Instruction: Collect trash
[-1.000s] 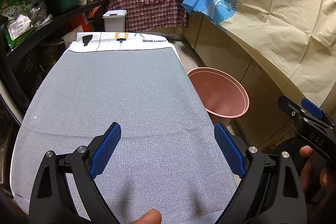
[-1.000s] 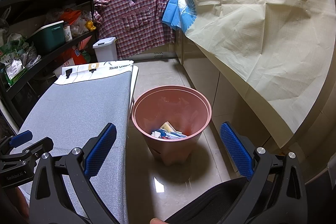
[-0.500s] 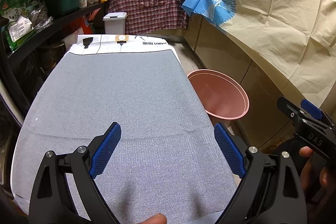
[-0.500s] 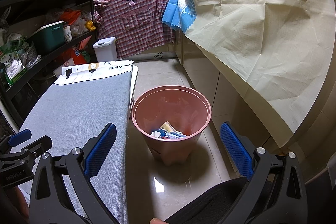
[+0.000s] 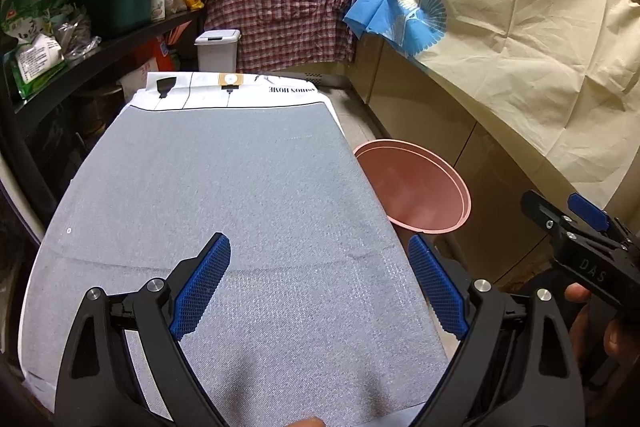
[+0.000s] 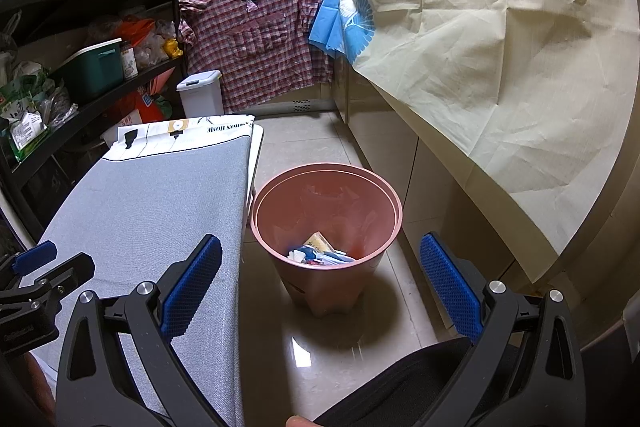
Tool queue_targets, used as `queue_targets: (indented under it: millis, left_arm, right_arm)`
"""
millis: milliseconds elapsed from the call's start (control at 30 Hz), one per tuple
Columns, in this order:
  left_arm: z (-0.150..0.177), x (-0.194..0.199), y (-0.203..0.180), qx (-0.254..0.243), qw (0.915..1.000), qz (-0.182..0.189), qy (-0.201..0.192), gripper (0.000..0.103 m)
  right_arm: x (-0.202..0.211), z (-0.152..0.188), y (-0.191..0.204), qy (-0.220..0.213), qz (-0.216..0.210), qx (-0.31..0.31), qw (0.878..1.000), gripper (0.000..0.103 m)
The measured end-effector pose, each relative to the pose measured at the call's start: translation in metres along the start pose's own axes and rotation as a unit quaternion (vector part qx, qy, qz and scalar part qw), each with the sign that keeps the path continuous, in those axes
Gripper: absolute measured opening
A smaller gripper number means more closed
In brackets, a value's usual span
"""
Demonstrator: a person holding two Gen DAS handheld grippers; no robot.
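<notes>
We hold 2 grippers, left gripper [image 5: 318, 285] and right gripper [image 6: 320, 285], both spread wide and empty; judging the grey table [image 5: 224, 187] bare, we risk knocking the pink bin [image 6: 326, 215] of scraps [image 6: 320, 253].

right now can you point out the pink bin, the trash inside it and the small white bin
pink bin [image 6: 376, 187]: right wrist view, on the far right rim.
trash [image 6: 320, 253]: right wrist view, on the paper pile at the bottom.
small white bin [image 6: 202, 99]: right wrist view, on its front wall.

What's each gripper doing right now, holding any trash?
Left gripper: open, empty, over the grey table cover.
Right gripper: open, empty, facing the pink bin, which has trash in it.
</notes>
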State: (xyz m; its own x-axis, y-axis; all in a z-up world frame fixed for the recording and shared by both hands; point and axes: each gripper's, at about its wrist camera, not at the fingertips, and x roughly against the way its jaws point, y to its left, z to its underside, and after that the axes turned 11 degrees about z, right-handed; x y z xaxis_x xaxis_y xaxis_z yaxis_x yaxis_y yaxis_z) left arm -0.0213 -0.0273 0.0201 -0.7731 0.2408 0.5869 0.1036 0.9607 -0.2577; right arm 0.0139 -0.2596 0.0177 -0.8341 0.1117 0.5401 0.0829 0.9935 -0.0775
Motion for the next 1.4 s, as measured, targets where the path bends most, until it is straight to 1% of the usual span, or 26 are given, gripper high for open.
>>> queue_targets:
  millis: [1400]
  left_arm:
    - [0.0009,-0.0025,-0.0003,0.000,1.0000,0.000,0.006,0.088]
  right_arm:
    - [-0.0002,0.0000,0.0001,0.000,0.000,0.001,1.000,0.098]
